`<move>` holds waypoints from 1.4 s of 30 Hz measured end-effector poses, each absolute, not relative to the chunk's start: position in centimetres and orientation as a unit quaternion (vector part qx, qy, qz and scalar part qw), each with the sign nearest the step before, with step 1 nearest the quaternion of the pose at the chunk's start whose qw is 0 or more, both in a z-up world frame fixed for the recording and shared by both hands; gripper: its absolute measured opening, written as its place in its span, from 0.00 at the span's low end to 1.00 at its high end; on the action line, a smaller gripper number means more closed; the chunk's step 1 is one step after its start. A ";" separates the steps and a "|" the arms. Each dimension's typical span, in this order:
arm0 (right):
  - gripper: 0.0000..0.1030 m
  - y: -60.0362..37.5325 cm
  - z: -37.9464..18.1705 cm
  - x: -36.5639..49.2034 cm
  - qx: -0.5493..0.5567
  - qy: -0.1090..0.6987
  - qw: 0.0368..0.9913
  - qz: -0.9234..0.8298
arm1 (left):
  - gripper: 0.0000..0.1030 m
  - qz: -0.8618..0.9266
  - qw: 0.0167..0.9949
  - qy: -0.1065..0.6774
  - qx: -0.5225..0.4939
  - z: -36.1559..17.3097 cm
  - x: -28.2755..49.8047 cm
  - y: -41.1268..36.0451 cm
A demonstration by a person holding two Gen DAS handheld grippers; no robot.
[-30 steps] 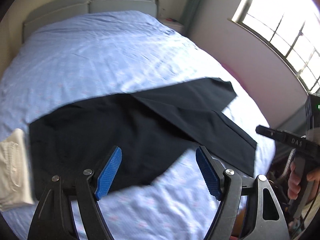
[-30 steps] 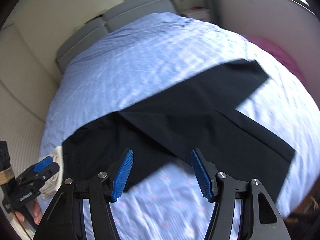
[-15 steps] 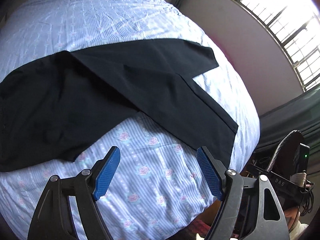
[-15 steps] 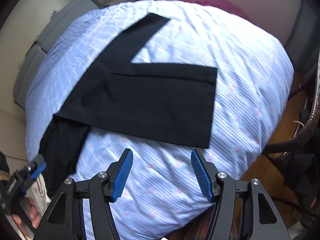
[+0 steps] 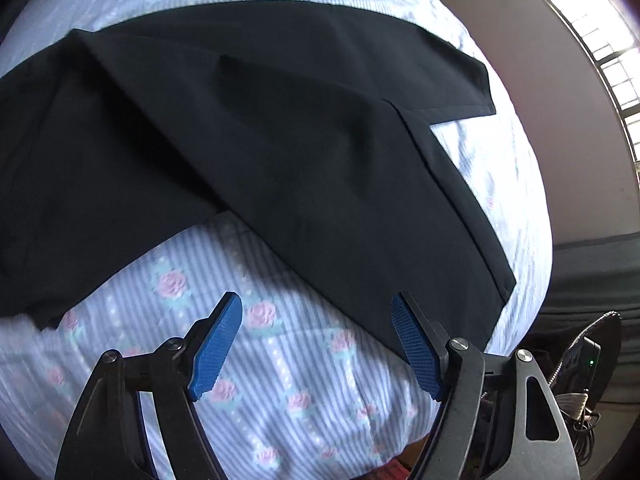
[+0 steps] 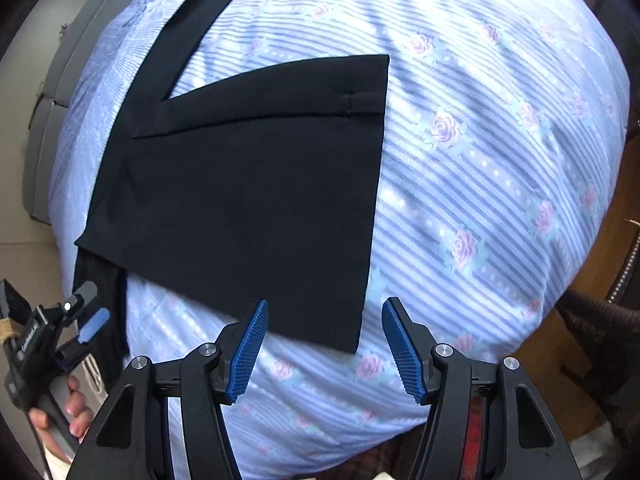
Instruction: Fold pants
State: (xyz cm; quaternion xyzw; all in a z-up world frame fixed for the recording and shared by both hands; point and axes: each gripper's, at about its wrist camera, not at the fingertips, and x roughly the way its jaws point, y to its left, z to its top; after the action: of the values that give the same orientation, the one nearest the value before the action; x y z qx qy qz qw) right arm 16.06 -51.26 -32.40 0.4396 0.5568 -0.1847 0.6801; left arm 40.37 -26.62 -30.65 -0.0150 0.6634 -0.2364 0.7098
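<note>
Black pants point(image 5: 248, 128) lie flat on the bed with the two legs spread in a V. My left gripper point(image 5: 316, 340) is open and empty, low over the sheet beside the near leg's lower edge. My right gripper point(image 6: 322, 344) is open and empty, with the near leg's hem corner point(image 6: 352, 344) lying between its blue pads point(image 6: 250, 344). The pants also show in the right wrist view point(image 6: 248, 200). The left gripper also appears at the lower left of the right wrist view point(image 6: 86, 312), near the waist end.
The bed point(image 6: 500, 160) has a light blue striped sheet with pink roses; its foot edge drops off just below both grippers. A grey headboard point(image 6: 52, 92) is far left. A wicker chair point(image 6: 600, 320) stands right of the bed. A window point(image 5: 600, 40) is at the far right.
Both grippers have dropped lower and closer to the bed, the right one toward the near leg's hem corner. The pants have not moved. Both grippers stay open.
</note>
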 end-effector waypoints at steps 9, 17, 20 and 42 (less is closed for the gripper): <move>0.54 -51.3 -35.6 17.2 0.450 0.558 0.665 -0.209 | 0.48 -0.239 0.674 0.699 -0.022 -35.8 42.9 -28.2; 0.09 -52.7 -31.4 17.3 0.473 0.525 0.671 -0.225 | 0.12 -0.302 0.679 0.669 -0.012 -30.0 43.3 -30.4; 0.09 -54.5 -26.3 18.9 0.458 0.489 0.711 -0.213 | 0.12 -0.319 0.701 0.638 -0.027 -25.5 44.2 -31.5; 0.05 -77.5 -20.7 50.0 0.372 0.394 0.827 -0.152 | 0.32 -0.242 0.756 0.608 0.029 -26.5 67.4 -48.2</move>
State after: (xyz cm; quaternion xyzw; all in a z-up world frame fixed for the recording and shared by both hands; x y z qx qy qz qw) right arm 49.96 -77.51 -20.75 0.3721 0.3935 -0.1517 0.8269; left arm 67.40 -48.21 -26.47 0.0293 0.6075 -0.2420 0.7559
